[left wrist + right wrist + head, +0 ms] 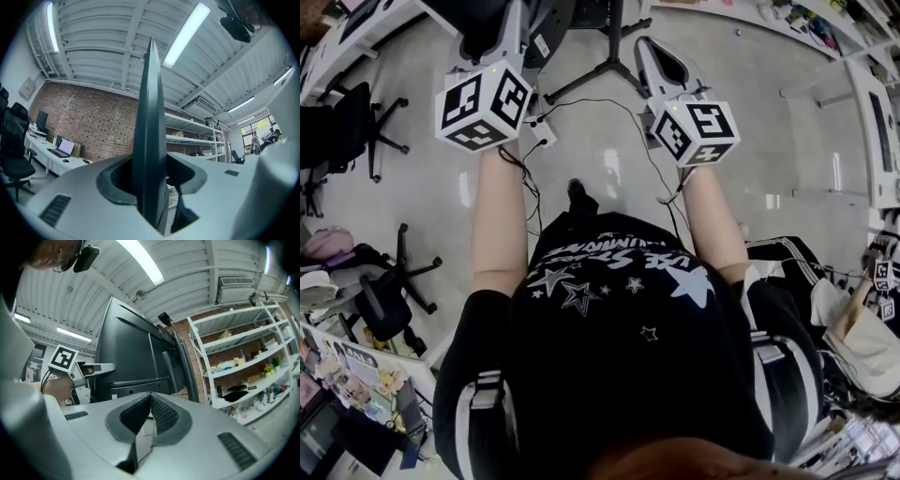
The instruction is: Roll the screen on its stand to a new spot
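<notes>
The left gripper is clamped on the screen. In the left gripper view the screen's thin dark edge stands upright between the two pads and fills the gap. That pinch on the edge looks meant for steering, since a firm hold there would let the person pull or turn the whole unit on its stand. The stand's legs spread on the floor below the screen, between the two arms in the head view.

The right gripper sits to the right of the screen and faces its dark back panel. Its jaws are closed tip to tip with nothing between them. I judge it is kept closed to serve as a blunt pusher on that side, but I cannot tell whether it touches the screen. Further right of the screen, a white shelf rack stands against a brick wall.

Counted: two office chairs off to the screen's left, two grippers, one screen, one stand, one shelf rack.
</notes>
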### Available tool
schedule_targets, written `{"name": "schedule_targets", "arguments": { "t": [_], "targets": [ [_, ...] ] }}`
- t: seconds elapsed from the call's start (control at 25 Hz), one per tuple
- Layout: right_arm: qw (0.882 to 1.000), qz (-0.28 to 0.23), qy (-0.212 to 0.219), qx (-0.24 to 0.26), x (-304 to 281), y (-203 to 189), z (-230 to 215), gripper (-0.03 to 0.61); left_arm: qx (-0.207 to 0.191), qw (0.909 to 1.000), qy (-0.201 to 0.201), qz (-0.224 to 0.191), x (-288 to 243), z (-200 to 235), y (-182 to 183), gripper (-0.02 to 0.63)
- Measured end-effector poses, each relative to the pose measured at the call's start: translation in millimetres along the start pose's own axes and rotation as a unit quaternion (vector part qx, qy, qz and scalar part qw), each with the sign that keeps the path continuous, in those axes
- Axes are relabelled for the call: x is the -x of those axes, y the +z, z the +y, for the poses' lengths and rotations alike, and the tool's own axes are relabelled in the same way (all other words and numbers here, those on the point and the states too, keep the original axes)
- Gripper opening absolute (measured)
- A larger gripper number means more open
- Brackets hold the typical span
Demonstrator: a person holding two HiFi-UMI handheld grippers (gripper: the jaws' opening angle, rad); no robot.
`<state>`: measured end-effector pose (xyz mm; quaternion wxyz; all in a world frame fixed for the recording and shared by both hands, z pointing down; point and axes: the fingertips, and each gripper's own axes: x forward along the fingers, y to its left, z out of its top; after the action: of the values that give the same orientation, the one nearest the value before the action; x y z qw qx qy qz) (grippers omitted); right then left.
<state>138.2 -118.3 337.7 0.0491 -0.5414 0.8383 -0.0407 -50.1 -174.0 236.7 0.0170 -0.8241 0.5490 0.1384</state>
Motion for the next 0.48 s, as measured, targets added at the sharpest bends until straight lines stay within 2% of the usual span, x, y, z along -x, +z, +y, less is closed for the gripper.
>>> {"name": "schedule_targets", "arguments": {
  "t": [0.28,0.48],
  "targets": [
    [1.0,-0.01,0.002,0.003,14.6,12.6,9.3,0.007,-0.002,1.0,-0.006,0.001,11.4,-9.9,9.4,0.212],
    [1.0,-0.014,-0.001,0.005,17.3,17.4,-7.4,0.006,0.003,0.9999,-0.004,0.013,-2.5,-14.8,1.1,0.213]
  ]
}}
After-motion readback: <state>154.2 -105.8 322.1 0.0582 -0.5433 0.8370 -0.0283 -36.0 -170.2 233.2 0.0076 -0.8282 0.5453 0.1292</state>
